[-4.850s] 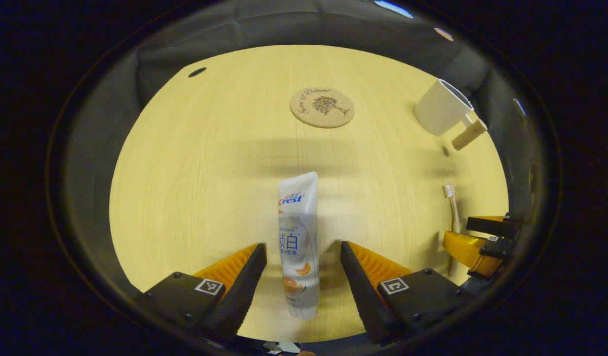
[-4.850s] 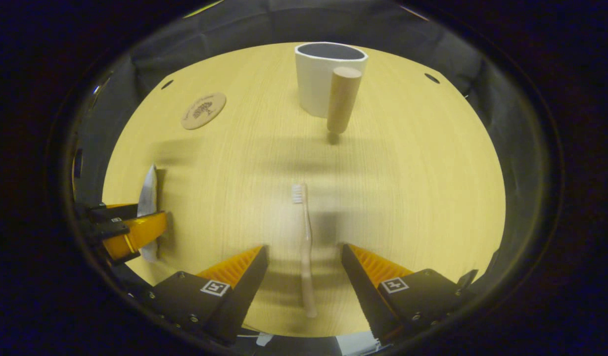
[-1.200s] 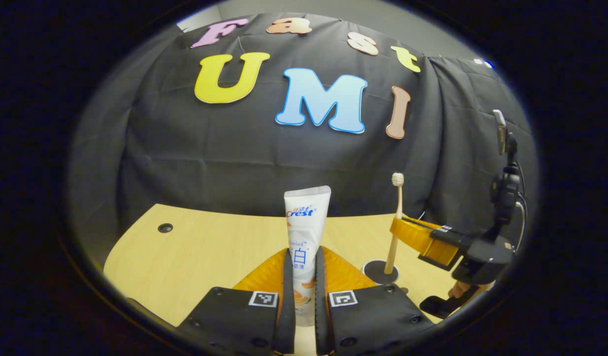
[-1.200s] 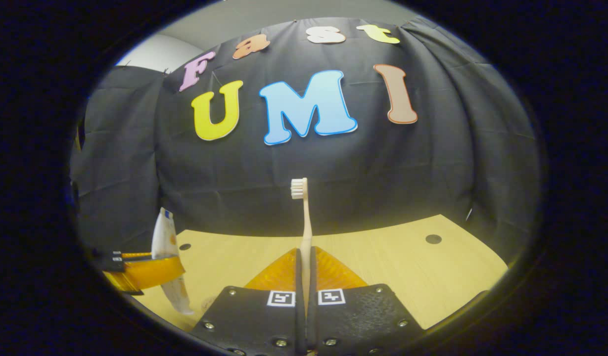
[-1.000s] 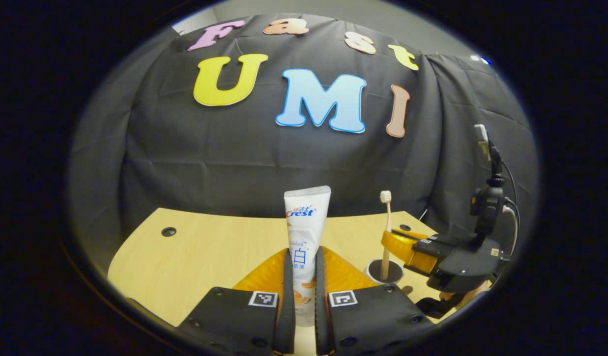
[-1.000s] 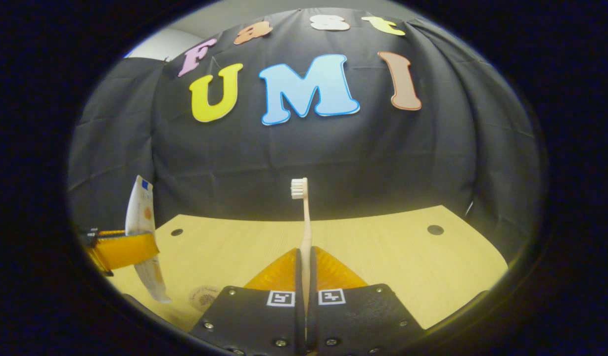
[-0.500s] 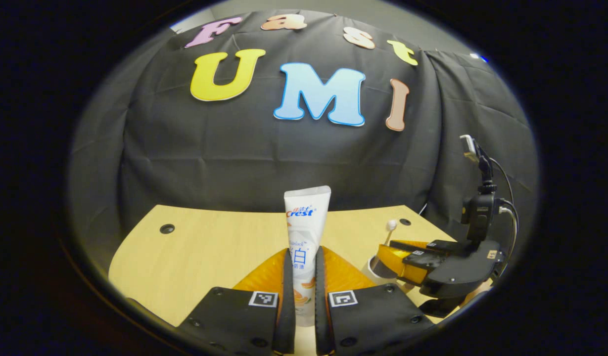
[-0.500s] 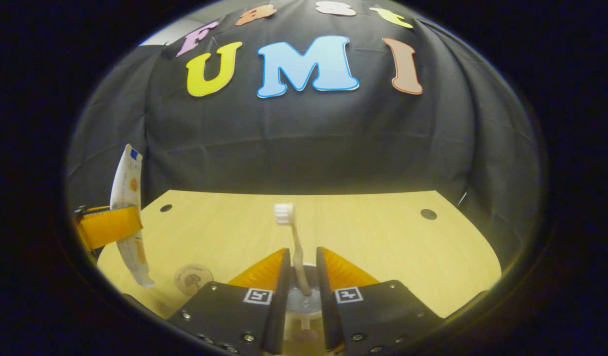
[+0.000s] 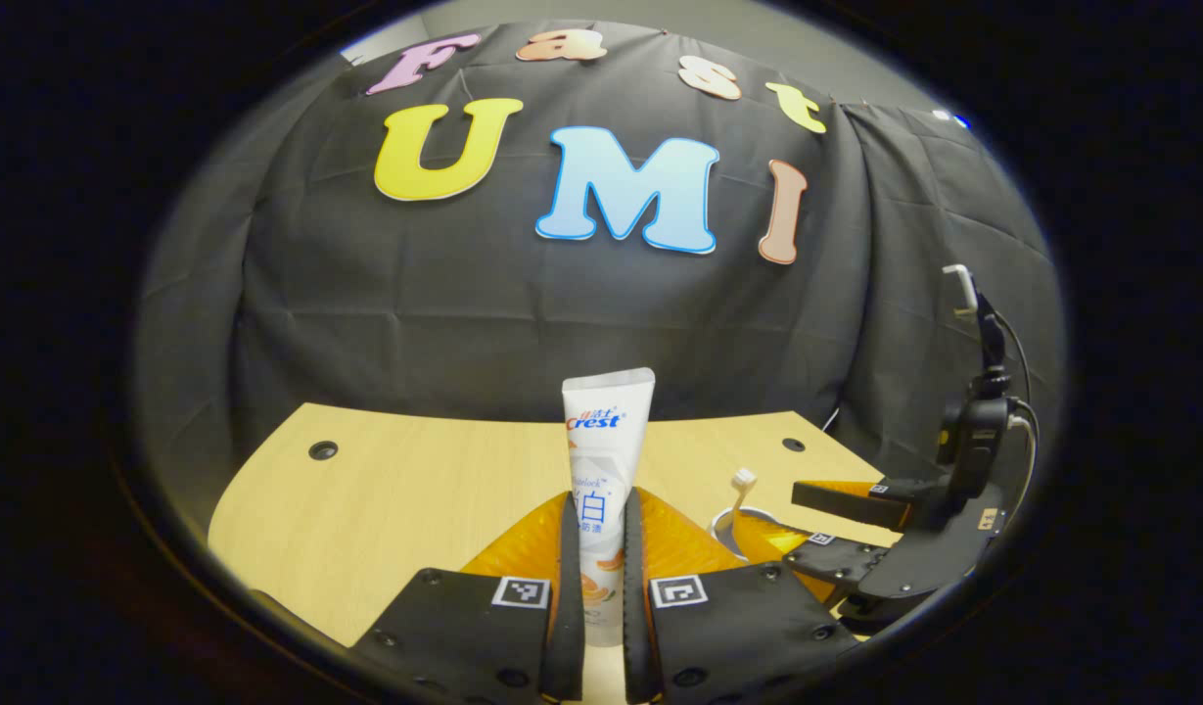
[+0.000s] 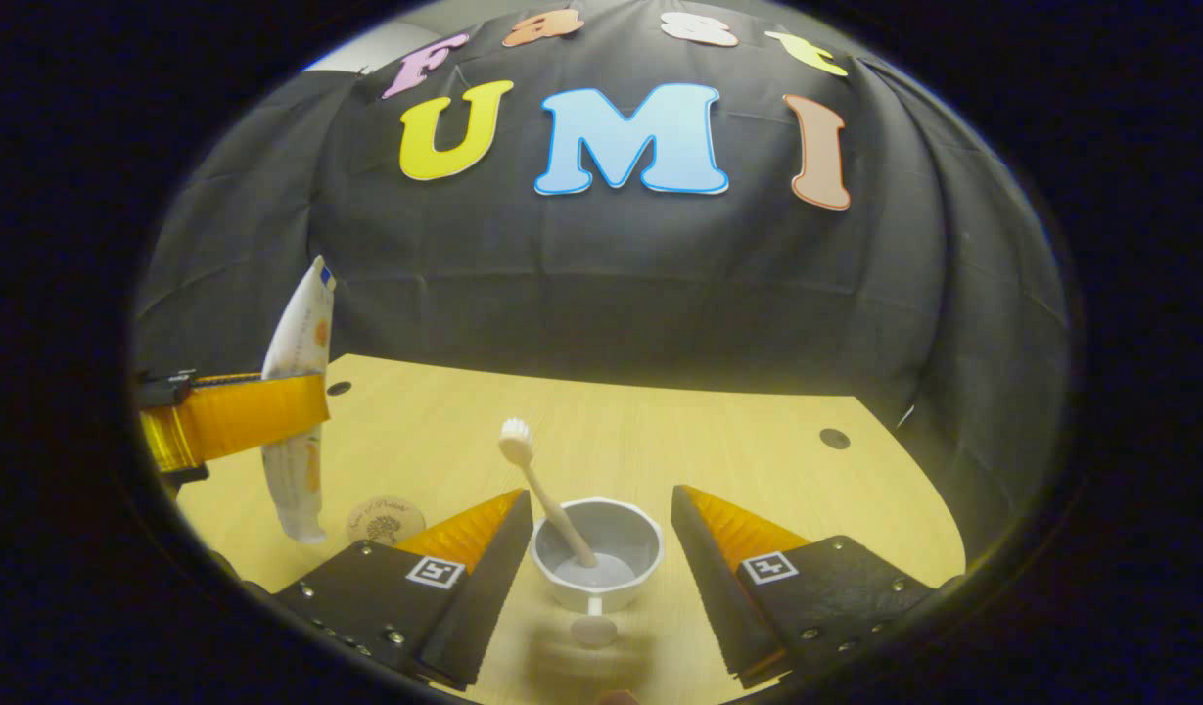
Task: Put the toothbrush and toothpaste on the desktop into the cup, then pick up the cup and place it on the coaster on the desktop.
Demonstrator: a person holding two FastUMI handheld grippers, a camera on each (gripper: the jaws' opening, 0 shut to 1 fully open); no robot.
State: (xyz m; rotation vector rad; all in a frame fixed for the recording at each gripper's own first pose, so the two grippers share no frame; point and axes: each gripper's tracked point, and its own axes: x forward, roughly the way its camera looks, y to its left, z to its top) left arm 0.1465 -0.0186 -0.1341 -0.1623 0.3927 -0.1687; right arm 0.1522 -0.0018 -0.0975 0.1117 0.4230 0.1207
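My left gripper (image 9: 599, 504) is shut on the white toothpaste tube (image 9: 606, 431), which it holds upright above the table. In the right gripper view that gripper (image 10: 239, 416) hangs at the left with the toothpaste tube (image 10: 302, 343). The white cup (image 10: 650, 534) stands between the spread fingers of my right gripper (image 10: 601, 494), which is open. The toothbrush (image 10: 542, 499) leans inside the cup, head up and to the left. In the left gripper view, the right gripper (image 9: 792, 524) hovers open at the cup (image 9: 723, 524), with the toothbrush (image 9: 743, 480) head poking out.
A round cork coaster (image 10: 386, 519) lies on the wooden table (image 10: 758, 470), left of the cup and below the hanging tube. The cup's handle (image 10: 593, 627) points toward the right gripper view's camera. The table has small cable holes (image 10: 834, 438) near its back edge.
My right gripper came down over the cup, opened and let go of the toothbrush, which now leans in the cup. My left gripper keeps holding the toothpaste upright.
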